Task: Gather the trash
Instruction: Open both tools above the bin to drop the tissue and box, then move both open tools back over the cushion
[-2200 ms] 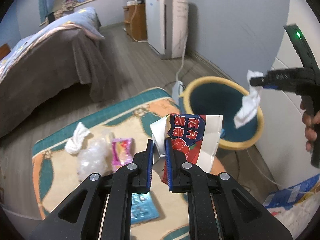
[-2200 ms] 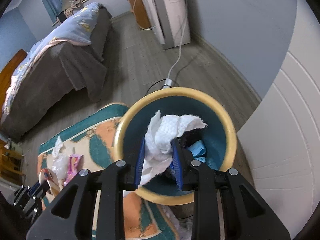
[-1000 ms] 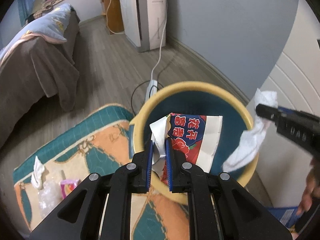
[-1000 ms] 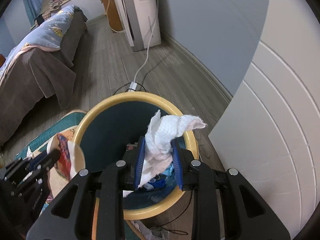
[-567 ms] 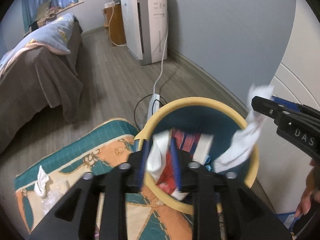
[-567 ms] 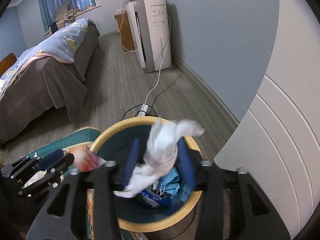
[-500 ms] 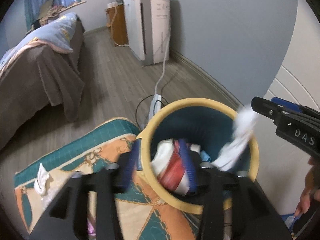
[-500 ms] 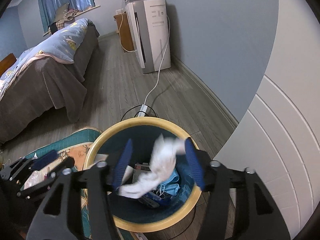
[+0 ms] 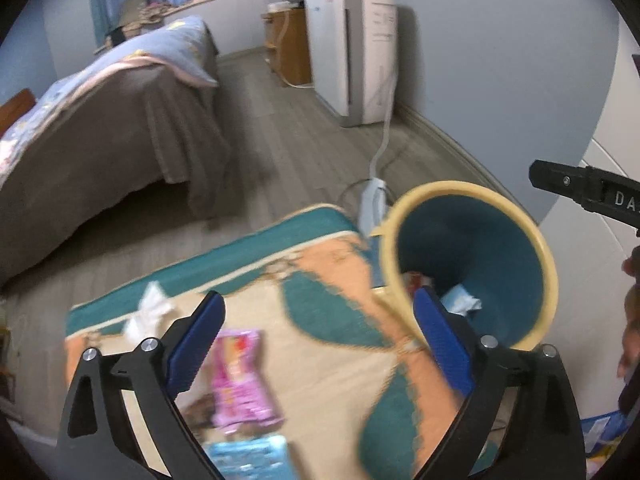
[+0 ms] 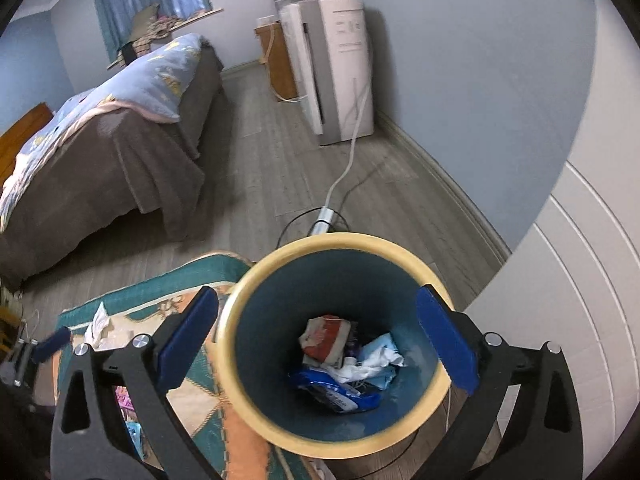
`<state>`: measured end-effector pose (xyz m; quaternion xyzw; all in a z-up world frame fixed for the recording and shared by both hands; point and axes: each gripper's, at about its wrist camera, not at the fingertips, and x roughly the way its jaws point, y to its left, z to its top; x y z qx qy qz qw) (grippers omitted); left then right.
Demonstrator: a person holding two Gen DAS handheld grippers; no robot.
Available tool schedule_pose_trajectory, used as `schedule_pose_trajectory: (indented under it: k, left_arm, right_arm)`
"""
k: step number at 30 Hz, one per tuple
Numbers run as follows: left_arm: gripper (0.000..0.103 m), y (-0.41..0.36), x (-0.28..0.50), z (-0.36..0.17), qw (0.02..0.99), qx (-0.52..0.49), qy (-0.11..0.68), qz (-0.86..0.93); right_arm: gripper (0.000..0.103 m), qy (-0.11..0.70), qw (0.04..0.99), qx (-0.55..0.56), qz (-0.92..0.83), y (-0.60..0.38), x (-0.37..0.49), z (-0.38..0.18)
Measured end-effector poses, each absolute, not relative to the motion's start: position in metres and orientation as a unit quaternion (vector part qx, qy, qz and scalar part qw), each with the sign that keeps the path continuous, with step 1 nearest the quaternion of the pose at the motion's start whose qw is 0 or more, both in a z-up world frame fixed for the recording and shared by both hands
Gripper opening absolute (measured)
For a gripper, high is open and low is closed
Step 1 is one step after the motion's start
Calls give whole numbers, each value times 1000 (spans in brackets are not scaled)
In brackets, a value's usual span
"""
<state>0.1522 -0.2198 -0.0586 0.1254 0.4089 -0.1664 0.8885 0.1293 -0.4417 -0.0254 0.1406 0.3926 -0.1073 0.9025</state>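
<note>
Bin (image 10: 336, 436) mouth open and unobstructed from above; trash (image 10: 348, 364) lies low at its bottom, upper interior free. Right gripper (image 10: 316, 332) over the mouth, jaws opening, nothing between them. Left gripper (image 9: 316, 336) over the rug (image 9: 320, 276), jaws opening, empty; bin rim just at its right finger. On the rug: pink wrapper (image 9: 244, 376), blue packet (image 9: 252, 460), white tissue (image 9: 150, 306). White panel (image 10: 560, 300) close behind the bin; power strip (image 10: 326, 218) and cable on the floor beyond; bed (image 10: 100, 152) well apart
</note>
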Motion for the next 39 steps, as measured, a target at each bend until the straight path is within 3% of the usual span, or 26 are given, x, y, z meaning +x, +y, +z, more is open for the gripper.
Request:
schedule_pose_trajectory:
  k: [18,27,39]
  left_arm:
    - [97,-28,115,-13,911,73,404,-43]
    - [97,31,115,-7,914,6,404,-15]
    - [97,67,119,-17,908,-2,418,9]
  right_arm:
    - [97,398,912,88,-49,-343,146,-6]
    - [97,415,907,58,-25,-288,151,-4]
    - [97,439,895,78,-8,-222,157,-15]
